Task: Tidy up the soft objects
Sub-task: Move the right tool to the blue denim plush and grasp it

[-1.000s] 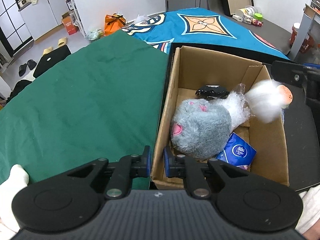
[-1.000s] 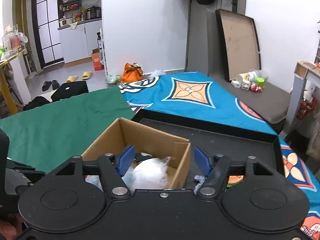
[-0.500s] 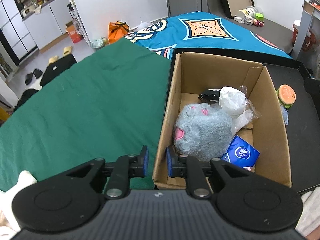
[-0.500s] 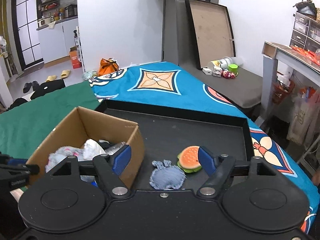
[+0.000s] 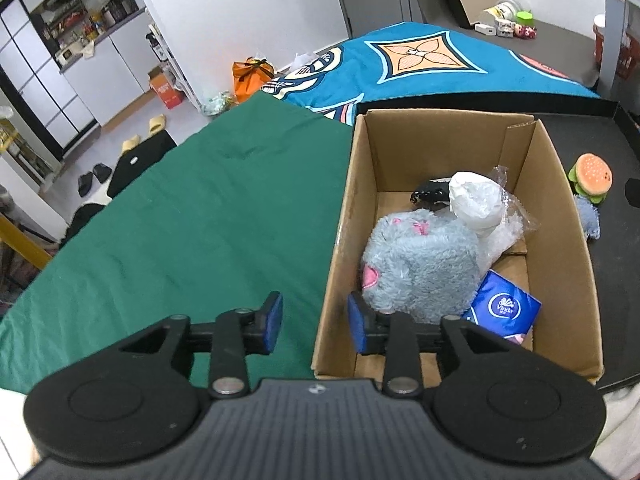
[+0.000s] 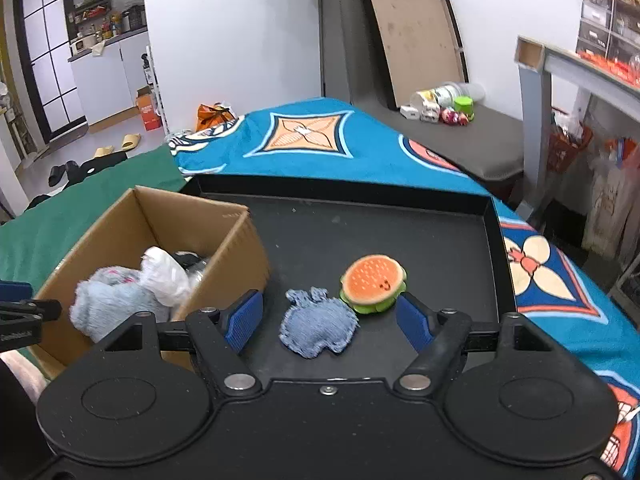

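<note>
A cardboard box (image 5: 560,216) on a black tray holds a grey plush toy (image 5: 424,264), a white crumpled bag (image 5: 476,200), a black item (image 5: 432,192) and a blue tissue pack (image 5: 504,308). My left gripper (image 5: 314,324) straddles the box's near left wall; its jaws are opening and the pads do not press the wall. My right gripper (image 6: 329,322) stands open just above a blue denim plush (image 6: 318,328), which lies between its fingers untouched. An orange burger plush (image 6: 373,282) sits beside it, also seen right of the box as the burger plush (image 5: 592,178).
The black tray (image 6: 400,232) has a raised rim. A green cloth (image 5: 192,208) covers the surface left of the box and a teal patterned blanket (image 6: 320,144) lies behind. The box (image 6: 240,240) stands close to my right gripper's left finger. A grey desk (image 6: 560,64) is at far right.
The white bag, in the air by the right gripper a second ago, now lies in the box. My right gripper swung right and down over the denim plush. My left jaws have parted.
</note>
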Tool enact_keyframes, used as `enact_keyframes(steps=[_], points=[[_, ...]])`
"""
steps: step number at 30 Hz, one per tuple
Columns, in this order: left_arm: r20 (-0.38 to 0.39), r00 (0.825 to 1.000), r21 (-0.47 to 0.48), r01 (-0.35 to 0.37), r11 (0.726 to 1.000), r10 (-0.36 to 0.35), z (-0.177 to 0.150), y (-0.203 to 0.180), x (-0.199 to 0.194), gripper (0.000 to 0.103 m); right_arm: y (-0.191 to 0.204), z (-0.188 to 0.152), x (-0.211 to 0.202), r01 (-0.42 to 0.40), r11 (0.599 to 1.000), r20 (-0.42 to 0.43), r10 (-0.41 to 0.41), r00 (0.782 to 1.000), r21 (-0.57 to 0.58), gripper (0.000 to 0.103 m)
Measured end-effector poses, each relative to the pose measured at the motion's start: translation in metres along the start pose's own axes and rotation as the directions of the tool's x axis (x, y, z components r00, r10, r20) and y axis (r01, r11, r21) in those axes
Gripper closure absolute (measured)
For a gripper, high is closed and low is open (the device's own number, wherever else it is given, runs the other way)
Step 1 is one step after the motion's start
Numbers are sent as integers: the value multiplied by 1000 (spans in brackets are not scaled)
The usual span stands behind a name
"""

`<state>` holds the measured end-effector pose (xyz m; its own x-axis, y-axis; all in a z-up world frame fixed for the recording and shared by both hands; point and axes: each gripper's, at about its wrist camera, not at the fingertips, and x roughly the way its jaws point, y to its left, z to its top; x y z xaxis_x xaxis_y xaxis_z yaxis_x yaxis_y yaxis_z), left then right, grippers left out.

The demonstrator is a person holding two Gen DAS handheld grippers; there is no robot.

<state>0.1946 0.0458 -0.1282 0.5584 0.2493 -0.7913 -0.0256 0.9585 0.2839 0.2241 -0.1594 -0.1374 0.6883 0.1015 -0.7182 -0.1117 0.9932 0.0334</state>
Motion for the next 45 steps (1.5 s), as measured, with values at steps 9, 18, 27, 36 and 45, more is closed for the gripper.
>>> enact_keyframes(steps=[9, 18, 27, 36, 45], points=[[-8, 998, 53, -68, 996, 68, 2, -11, 2, 56, -18, -11, 23, -29, 997, -23, 30, 999, 76, 30], [-26, 991, 99, -125, 987, 128, 4, -21, 7, 53, -23, -14, 55, -47, 991, -51, 54, 997, 128, 31], [-53, 984, 130, -161, 978, 169, 6, -31, 14, 53, -16, -10, 82, -69, 992, -75, 77, 994, 101, 31], [-65, 978, 154, -188, 970, 200, 10, -36, 18, 51, 2, -18, 95, -64, 997, -144, 59, 988, -32, 36], [-76, 973, 151, -204, 967, 217, 12, -40, 17, 50, -21, -30, 76, -55, 998, -139, 49, 989, -38, 52]])
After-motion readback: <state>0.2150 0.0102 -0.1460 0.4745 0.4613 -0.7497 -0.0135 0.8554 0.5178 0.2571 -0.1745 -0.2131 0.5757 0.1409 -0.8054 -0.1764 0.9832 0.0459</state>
